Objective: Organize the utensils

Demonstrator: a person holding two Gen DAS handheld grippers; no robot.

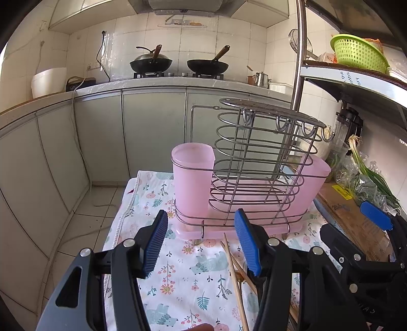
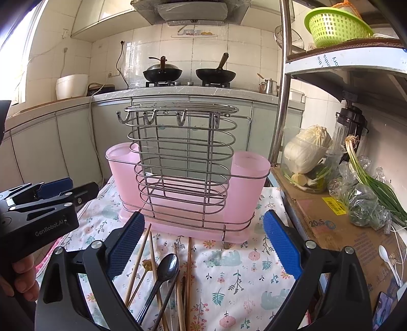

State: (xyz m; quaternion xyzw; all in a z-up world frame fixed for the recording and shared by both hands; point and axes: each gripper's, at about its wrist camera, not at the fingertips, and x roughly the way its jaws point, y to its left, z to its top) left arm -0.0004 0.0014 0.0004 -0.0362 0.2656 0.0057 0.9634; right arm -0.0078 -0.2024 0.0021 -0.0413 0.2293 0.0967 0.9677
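Observation:
A wire utensil rack [image 2: 183,163] with two pink plastic cups [image 2: 122,178] stands on a floral cloth [image 2: 229,275]; it also shows in the left wrist view [image 1: 254,165]. Wooden chopsticks [image 2: 188,270] and a dark spoon [image 2: 165,267] lie on the cloth in front of the rack. My right gripper [image 2: 203,247] is open and empty, low over these utensils. My left gripper [image 1: 201,244] is open and empty, to the left of the chopsticks [image 1: 235,275]. The left gripper body shows at the left of the right wrist view [image 2: 38,208].
A metal shelf post [image 2: 285,84] and a shelf with a green basket [image 2: 335,23] stand to the right. A cardboard box [image 2: 338,224] holds a bowl of cabbage [image 2: 307,155] and green onions [image 2: 368,183]. Kitchen counter with two woks [image 2: 162,71] is behind.

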